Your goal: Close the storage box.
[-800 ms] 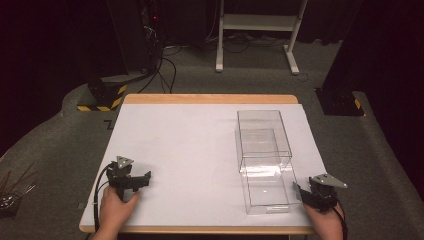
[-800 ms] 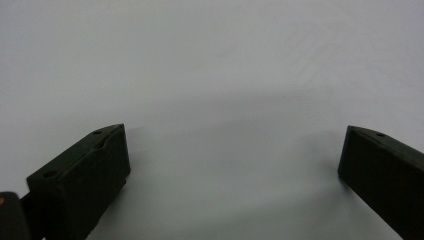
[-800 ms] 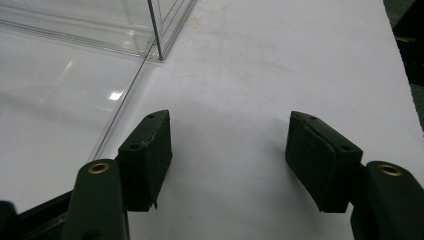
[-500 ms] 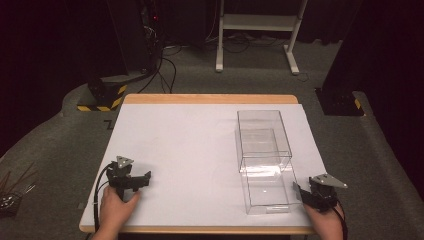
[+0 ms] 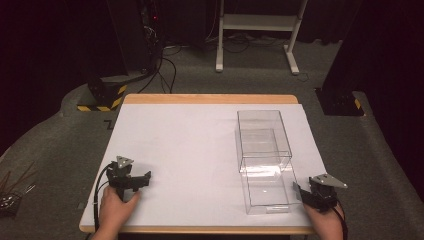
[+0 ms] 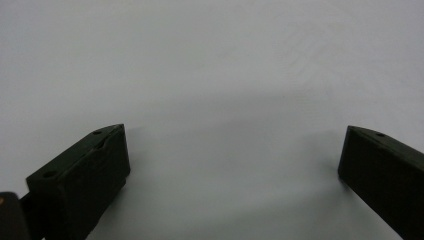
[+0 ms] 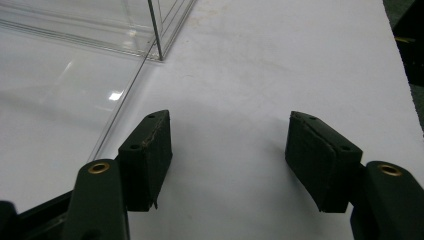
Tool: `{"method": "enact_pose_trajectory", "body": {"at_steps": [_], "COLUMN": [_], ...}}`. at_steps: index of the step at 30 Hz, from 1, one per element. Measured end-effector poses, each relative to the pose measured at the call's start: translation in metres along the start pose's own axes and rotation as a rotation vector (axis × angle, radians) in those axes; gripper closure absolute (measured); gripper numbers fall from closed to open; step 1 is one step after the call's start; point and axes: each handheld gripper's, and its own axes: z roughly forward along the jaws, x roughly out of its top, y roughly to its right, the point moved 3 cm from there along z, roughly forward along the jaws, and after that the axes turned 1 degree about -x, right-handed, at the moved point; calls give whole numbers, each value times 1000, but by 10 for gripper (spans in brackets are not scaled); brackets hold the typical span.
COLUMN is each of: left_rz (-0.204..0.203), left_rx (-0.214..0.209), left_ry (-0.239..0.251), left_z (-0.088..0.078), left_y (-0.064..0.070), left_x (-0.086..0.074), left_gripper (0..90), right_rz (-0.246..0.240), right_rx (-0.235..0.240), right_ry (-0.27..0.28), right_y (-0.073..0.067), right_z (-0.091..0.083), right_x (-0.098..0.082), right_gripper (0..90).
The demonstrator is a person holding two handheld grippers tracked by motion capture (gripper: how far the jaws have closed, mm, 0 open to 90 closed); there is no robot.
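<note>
Two clear plastic boxes stand on the white table top (image 5: 190, 145) at the right: an upright one (image 5: 262, 140) and a lower one (image 5: 265, 187) in front of it, touching. My right gripper (image 5: 300, 192) rests just right of the lower box, open, nothing between its jaws. In the right gripper view (image 7: 230, 135) the clear box's corner (image 7: 150, 45) lies ahead to the left. My left gripper (image 5: 142, 179) sits near the table's front left, open and empty; the left gripper view (image 6: 232, 150) looks onto bare white surface.
The table's wooden front edge (image 5: 200, 231) runs just below both hands. Past the far edge are a dark floor, cables (image 5: 165, 65), a white stand's legs (image 5: 255, 30) and yellow-black striped blocks (image 5: 107, 97). Bare white surface spans the table's left and middle.
</note>
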Motion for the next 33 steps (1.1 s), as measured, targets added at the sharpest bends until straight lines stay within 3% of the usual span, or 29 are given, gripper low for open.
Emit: {"method": "enact_pose_trajectory", "body": {"at_steps": [11,33], "left_rz": [2,1], "left_rx": [1,1], "left_ry": [0,0], "left_z": [0,0], "left_y": [0,0], "left_x": [0,0], "left_gripper": [3,3], "right_rz": [0,-17], "right_rx": [1,20], "right_ry": [-5,118], "right_y": [0,-6], "right_z": [0,-26], "right_x": [0,18], "right_gripper": [353,343]}}
